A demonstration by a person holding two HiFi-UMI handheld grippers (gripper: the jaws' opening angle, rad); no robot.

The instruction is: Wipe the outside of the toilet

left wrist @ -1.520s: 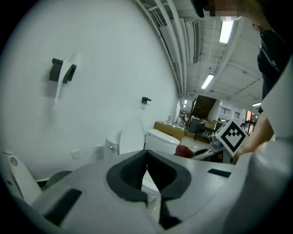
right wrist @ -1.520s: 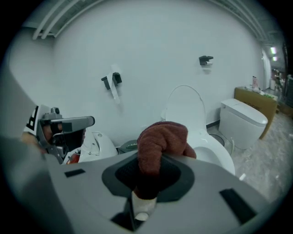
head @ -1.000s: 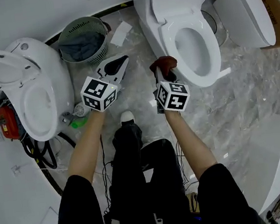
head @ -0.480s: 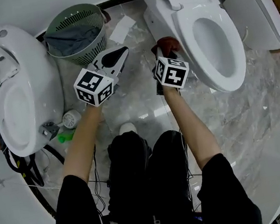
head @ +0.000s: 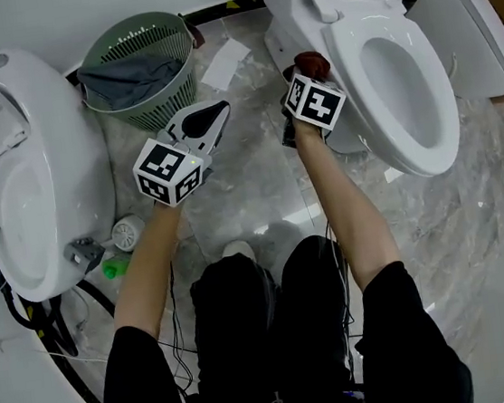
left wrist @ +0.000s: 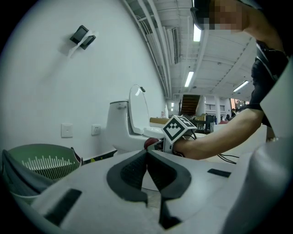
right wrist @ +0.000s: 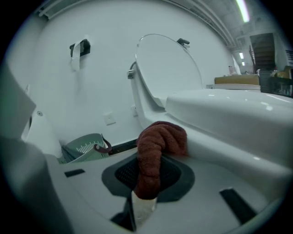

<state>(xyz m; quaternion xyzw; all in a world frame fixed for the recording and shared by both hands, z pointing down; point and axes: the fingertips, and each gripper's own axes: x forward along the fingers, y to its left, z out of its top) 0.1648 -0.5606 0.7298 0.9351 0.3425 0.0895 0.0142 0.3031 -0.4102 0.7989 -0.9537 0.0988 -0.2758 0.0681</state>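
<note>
A dark red cloth is clamped between the jaws of the right gripper. Its bunched free end is pressed against the outer wall of the toilet, just under the rim on the bowl's left side, towards the hinge end. The left gripper is held apart over the floor near a green basket, its jaws shut together on nothing.

The cloth is judged to be soft, light and limp, so it is likely to fold and drag rather than push. It is best gripped short, close to the wad, as it is here. The toilet is judged to be hard, glazed, probably slick and fixed in place, so no hold on it is needed, only steady pressure along its curve.
</note>
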